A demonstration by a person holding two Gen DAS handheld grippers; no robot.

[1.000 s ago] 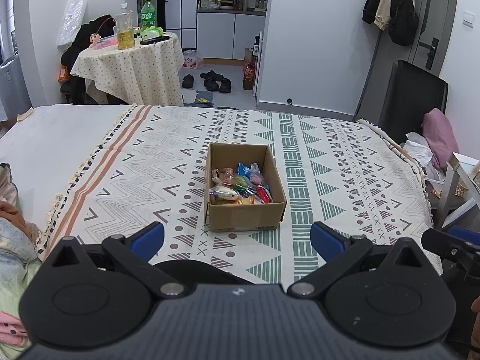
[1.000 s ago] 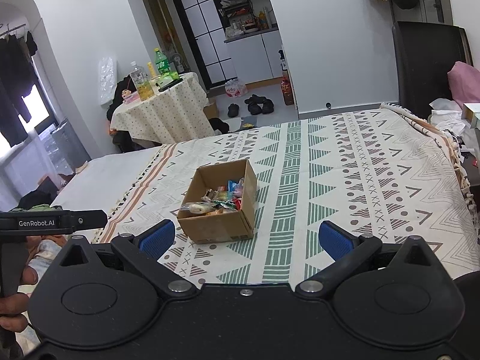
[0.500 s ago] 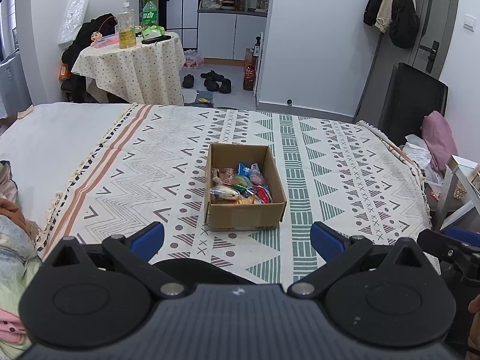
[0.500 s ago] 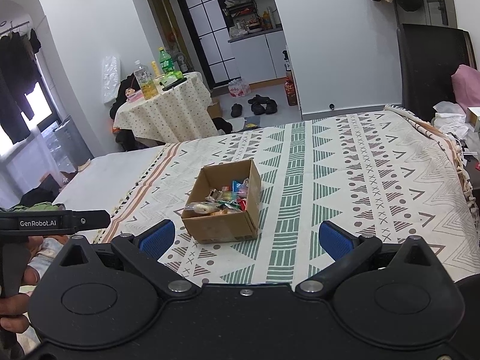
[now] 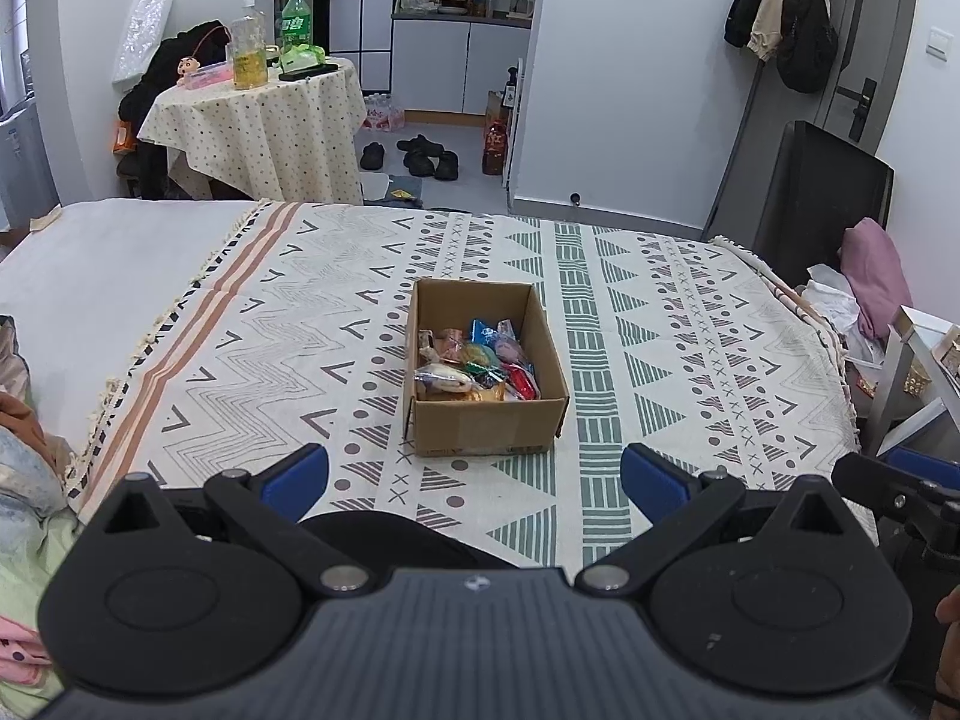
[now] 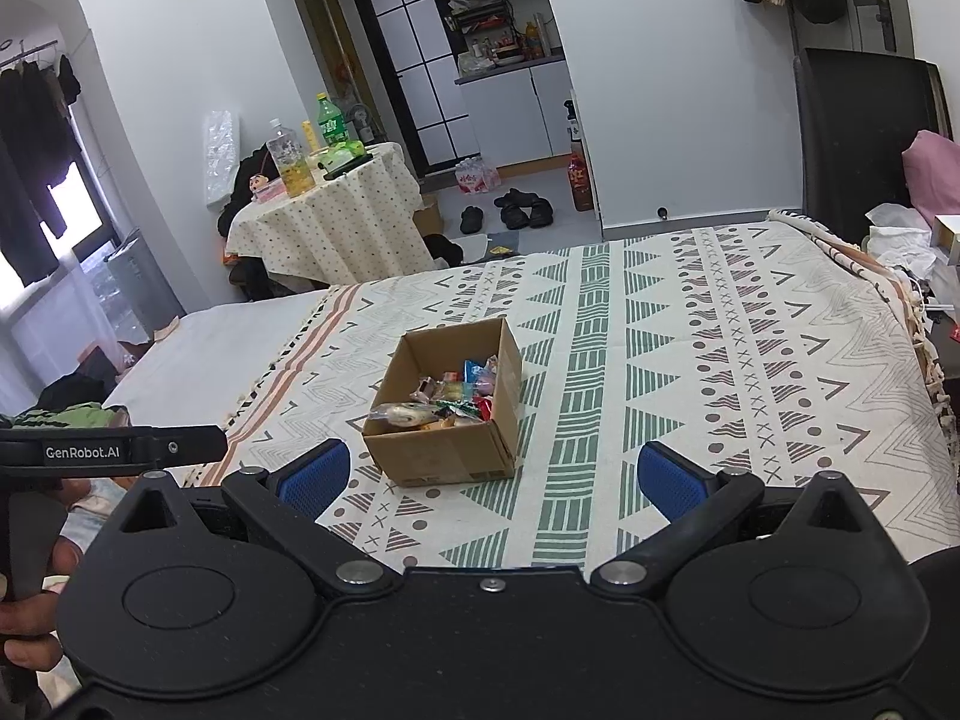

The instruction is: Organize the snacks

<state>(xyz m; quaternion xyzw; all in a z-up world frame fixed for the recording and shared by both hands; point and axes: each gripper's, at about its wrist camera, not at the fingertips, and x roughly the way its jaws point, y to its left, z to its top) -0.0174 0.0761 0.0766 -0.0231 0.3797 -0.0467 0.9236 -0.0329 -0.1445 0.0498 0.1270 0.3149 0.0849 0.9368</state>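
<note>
A bed (image 5: 180,276) draped in a patterned blanket (image 5: 690,330) fills the middle of both views, with a cloth-covered round table (image 5: 258,126) at upper left beyond it. At the centre of the blanket sits an open cardboard box (image 5: 486,432), its long axis running away from the cameras, holding a heap of wrapped snacks (image 5: 474,366) piled toward its near end. The left gripper (image 5: 474,474) hangs low in frame with jaws spread wide and empty, the box lying dead ahead between its blue pads (image 5: 297,471). The right gripper (image 6: 498,474), jaws likewise wide and holding nothing, sees the box ahead and slightly left of centre. Both are apart from the box; the left appears better lined up for a reach into the snacks.
</note>
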